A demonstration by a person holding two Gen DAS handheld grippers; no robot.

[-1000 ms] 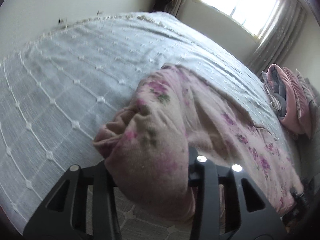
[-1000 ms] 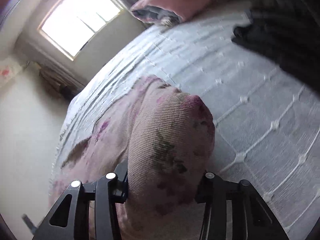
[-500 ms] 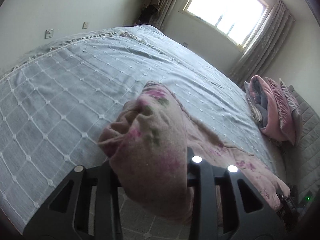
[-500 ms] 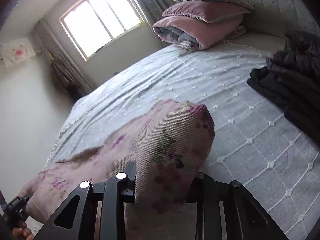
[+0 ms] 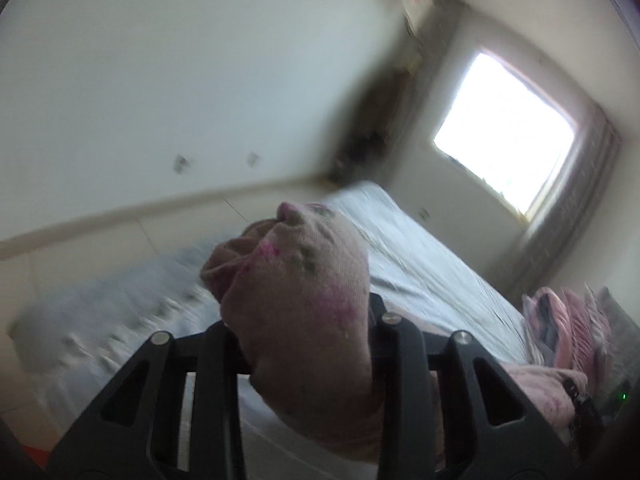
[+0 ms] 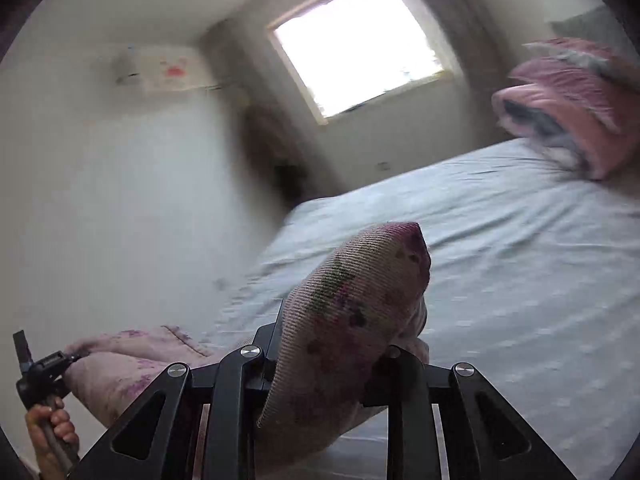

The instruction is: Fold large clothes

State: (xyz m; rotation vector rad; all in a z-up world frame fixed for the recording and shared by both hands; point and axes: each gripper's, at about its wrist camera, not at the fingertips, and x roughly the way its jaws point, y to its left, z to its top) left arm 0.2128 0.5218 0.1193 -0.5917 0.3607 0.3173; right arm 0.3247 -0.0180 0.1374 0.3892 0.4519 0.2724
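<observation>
A pink floral knit garment [image 5: 304,304] is held at two ends above the bed. My left gripper [image 5: 304,344] is shut on one bunched end, which bulges out over its fingers. My right gripper [image 6: 324,360] is shut on the other bunched end [image 6: 352,304]. In the right wrist view the garment hangs between the two, and the left gripper [image 6: 44,368] with the hand holding it shows at the lower left. In the left wrist view the rest of the garment [image 5: 536,388] trails to the lower right. Both views are blurred.
The bed has a pale blue quilted cover [image 6: 500,240]. A folded pink quilt and pillows [image 6: 572,108] lie at its head, also seen in the left wrist view [image 5: 568,328]. A bright window [image 6: 360,44] and white walls stand behind.
Both grippers have lifted and tilted up with the garment, so the views now show the walls and window. The garment has come up off the bed.
</observation>
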